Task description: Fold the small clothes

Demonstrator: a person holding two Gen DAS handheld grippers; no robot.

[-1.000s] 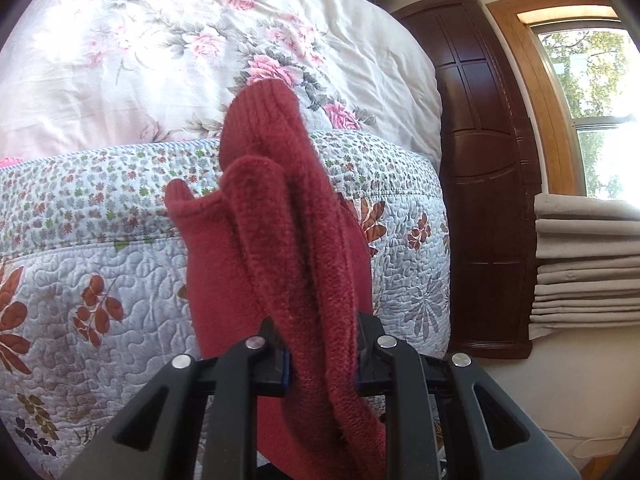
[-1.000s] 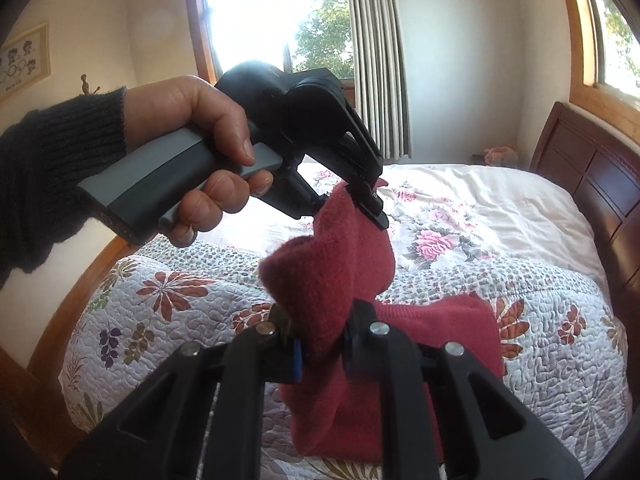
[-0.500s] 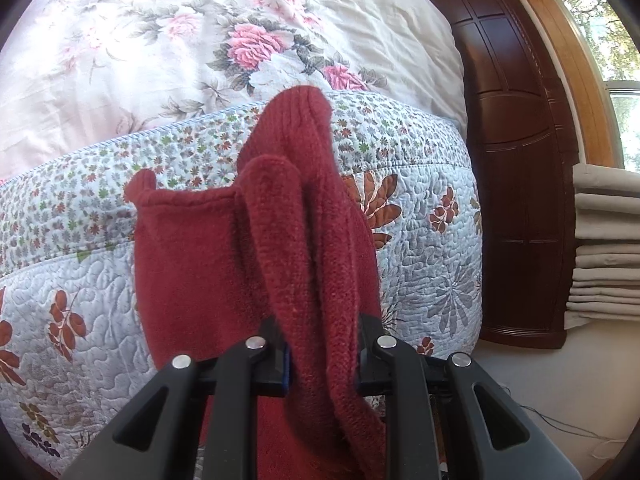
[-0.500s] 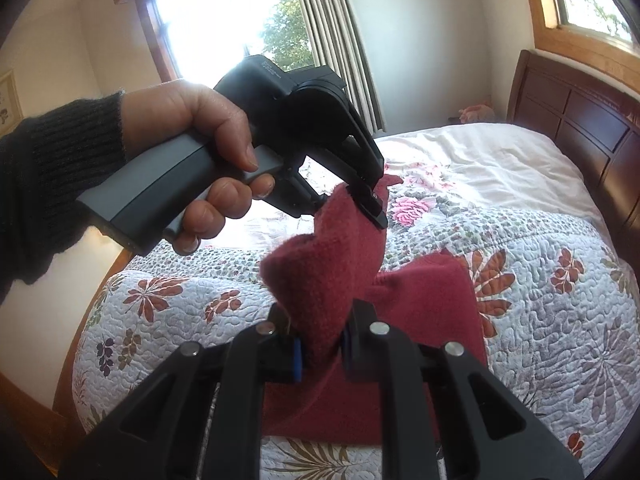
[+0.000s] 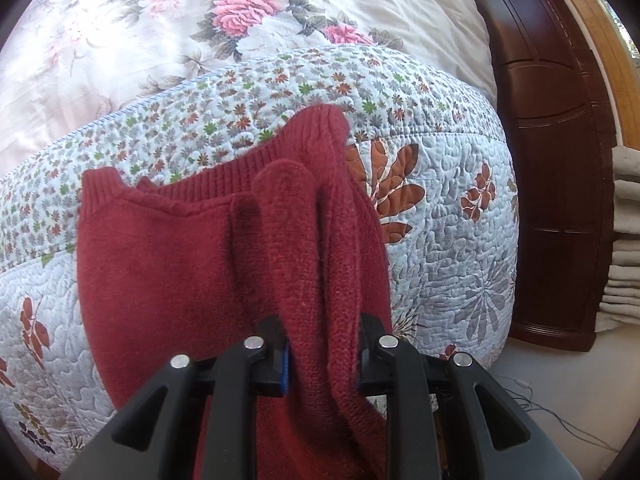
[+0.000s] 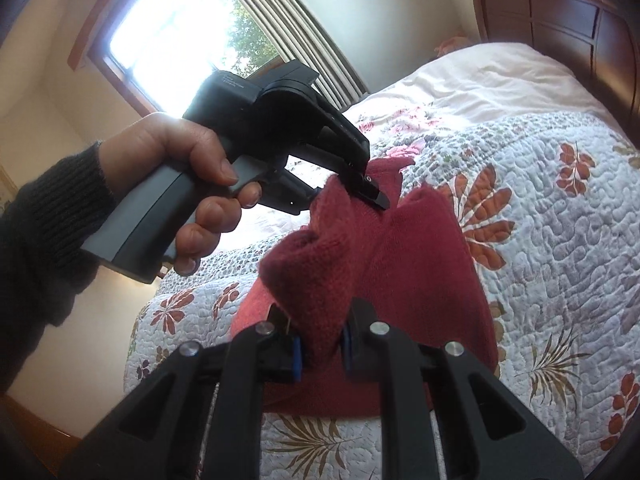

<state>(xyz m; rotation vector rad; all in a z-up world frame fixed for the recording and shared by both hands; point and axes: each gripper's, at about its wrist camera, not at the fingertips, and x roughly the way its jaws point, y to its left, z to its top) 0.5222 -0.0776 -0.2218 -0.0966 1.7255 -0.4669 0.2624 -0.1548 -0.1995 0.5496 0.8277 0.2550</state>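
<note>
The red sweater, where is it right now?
The red sweater hangs over the flowery quilt at the bed's foot end, pinched by both the left gripper and the right gripper.

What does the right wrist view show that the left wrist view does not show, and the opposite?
Only the right wrist view shows the person's hand holding the left gripper, the bright window, and the right gripper clamped on the cloth.

Only the left wrist view shows the red garment's ribbed edge, a stack of folded beige fabric, and the left gripper's pinch close up.

Both show the red garment held by closed jaws, the quilted bedspread and the dark wooden headboard.
</note>
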